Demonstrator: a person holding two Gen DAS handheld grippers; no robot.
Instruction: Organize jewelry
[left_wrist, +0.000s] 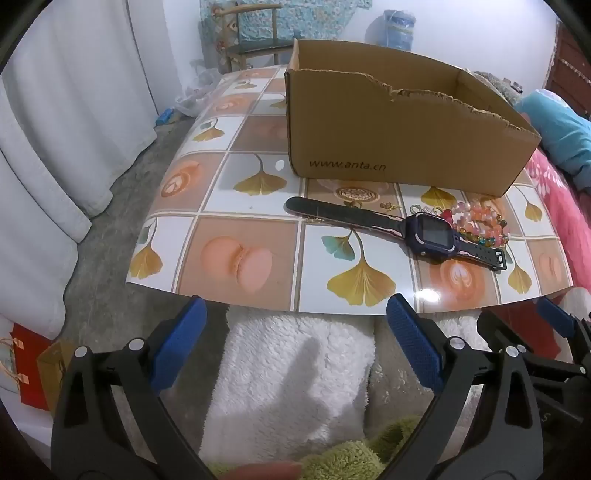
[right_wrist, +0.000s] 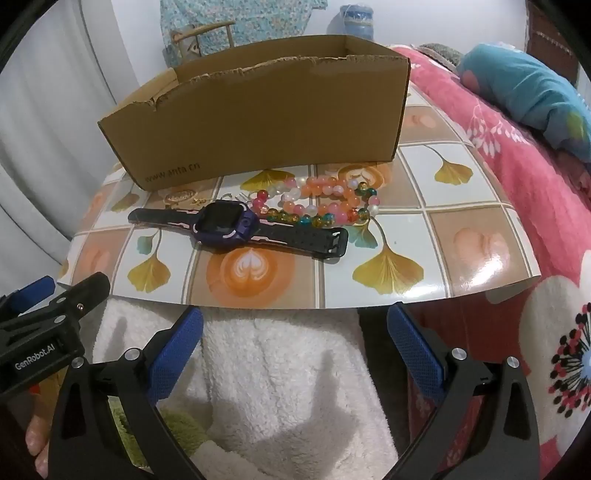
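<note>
A purple smartwatch (left_wrist: 430, 230) (right_wrist: 225, 223) with black straps lies flat on the patterned tabletop (left_wrist: 258, 258) (right_wrist: 406, 240). Several bead bracelets (left_wrist: 480, 223) (right_wrist: 325, 203) in pink, orange and mixed colours lie just behind it. Small gold pieces (left_wrist: 388, 206) (right_wrist: 199, 201) lie near the open cardboard box (left_wrist: 399, 129) (right_wrist: 258, 122), which stands behind everything. My left gripper (left_wrist: 295, 343) is open and empty, short of the table's near edge. My right gripper (right_wrist: 295, 343) is open and empty, also short of the edge.
White fluffy fabric (left_wrist: 295, 387) (right_wrist: 280, 387) lies under both grippers. A pink floral blanket (right_wrist: 517, 166) lies right of the table. Grey floor and white curtains (left_wrist: 55, 147) are on the left. A small chair (left_wrist: 255, 37) stands behind the table.
</note>
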